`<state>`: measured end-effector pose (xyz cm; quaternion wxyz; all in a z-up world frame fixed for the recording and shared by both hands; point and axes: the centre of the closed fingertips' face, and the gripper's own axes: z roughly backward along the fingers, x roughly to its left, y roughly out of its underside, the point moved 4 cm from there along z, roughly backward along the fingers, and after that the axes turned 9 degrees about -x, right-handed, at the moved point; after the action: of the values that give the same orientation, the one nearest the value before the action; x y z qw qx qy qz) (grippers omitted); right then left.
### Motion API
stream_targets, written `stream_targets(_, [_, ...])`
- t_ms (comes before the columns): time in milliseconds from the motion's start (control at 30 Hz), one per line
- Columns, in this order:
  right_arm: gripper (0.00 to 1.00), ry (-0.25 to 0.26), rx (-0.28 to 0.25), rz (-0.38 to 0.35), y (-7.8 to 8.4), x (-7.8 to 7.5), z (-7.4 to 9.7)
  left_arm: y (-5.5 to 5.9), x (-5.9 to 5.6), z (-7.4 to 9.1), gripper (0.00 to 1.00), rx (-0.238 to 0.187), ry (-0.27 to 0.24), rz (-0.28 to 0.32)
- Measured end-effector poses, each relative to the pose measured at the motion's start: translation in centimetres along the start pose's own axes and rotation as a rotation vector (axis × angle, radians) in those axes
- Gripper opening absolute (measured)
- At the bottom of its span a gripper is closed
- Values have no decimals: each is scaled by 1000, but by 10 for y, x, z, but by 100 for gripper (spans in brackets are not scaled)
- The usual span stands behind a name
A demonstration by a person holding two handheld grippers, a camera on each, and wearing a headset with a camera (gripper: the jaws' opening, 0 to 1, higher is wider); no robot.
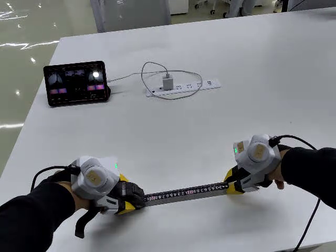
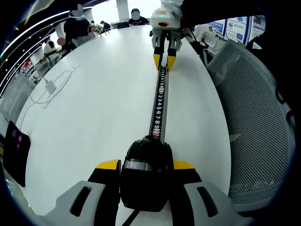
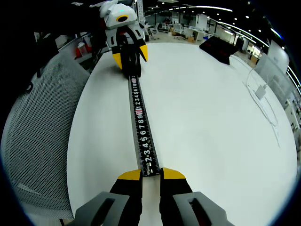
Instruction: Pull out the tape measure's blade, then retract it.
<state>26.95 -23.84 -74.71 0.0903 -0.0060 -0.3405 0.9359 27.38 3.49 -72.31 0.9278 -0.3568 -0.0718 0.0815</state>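
Nearest, low on the white surface (image 1: pixel 210 126), the left gripper (image 1: pixel 125 193) clamps the black tape measure (image 1: pixel 135 195). The right gripper (image 1: pixel 232 182) pinches the tip of its blade (image 1: pixel 184 192), stretched flat between them. The pull-out looks about done; next, the blade needs guiding slowly back in. Farther off sit a tablet (image 1: pixel 76 83) and a power strip (image 1: pixel 184 87).

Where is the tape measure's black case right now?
Head view, lower left: the case sits clamped in the left gripper, its blade stretching right to the right gripper.
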Motion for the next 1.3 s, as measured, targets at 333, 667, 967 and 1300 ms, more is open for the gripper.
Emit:
stream_targets(333, [9, 4, 1, -5, 3, -1, 4, 1, 1, 0, 34, -2, -1, 0])
stream_targets(667, [9, 14, -4, -22, 10, -2, 10, 1, 1, 0, 34, -3, 0, 0])
stream_targets(967, [10, 10, 2, -15, 9, -3, 10, 0, 1, 0, 34, -4, 0, -3])
stream_targets(1300, [11, 1, 33, 17, 8, -2, 9, -1, 1, -1, 34, -6, -3, -3])
